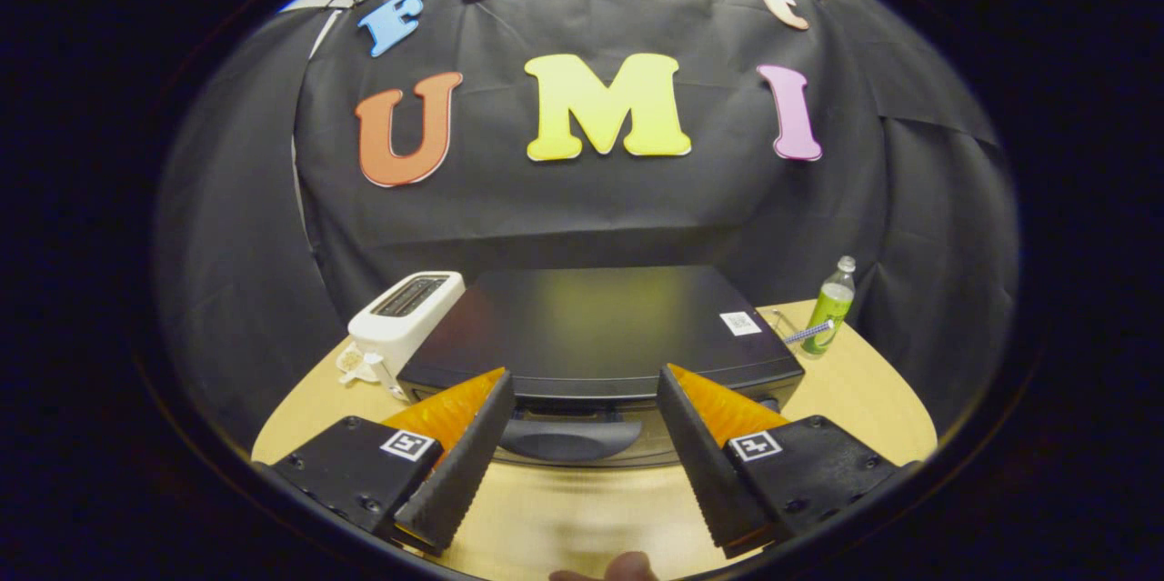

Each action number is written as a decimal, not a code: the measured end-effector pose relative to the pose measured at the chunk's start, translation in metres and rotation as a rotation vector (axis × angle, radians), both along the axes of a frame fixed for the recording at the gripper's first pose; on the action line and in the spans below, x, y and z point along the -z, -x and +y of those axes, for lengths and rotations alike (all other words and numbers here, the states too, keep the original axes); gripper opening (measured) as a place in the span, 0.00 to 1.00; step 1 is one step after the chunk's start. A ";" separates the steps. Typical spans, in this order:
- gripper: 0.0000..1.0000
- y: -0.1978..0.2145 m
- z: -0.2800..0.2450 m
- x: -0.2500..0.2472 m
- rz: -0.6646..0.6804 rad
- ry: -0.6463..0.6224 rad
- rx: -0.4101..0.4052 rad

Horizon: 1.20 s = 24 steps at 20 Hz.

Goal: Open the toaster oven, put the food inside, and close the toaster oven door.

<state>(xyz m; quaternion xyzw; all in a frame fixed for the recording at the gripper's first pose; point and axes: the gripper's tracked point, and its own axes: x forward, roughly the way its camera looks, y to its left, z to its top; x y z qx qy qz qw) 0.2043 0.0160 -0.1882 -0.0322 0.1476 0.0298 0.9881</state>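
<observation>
Your gripper [582, 381] spread wide and holding nothing, black toaster oven [600, 326] just ahead on the wooden table [564, 517], its door handle [568, 440] between your fingers, white toaster [405, 313] touching the oven's left, green bottle [829, 306] off its right.

- Pale wooden bench [855, 399], lower half of frame.
- Black toaster oven [600, 331] at centre.
- White toaster [405, 313] touching its left.
- Green bottle [829, 306] far right.
</observation>
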 end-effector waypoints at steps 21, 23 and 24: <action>1.00 0.051 -0.008 0.072 0.123 0.044 0.043; 1.00 0.062 -0.009 0.081 0.138 0.057 0.050; 1.00 0.066 -0.010 0.085 0.145 0.058 0.053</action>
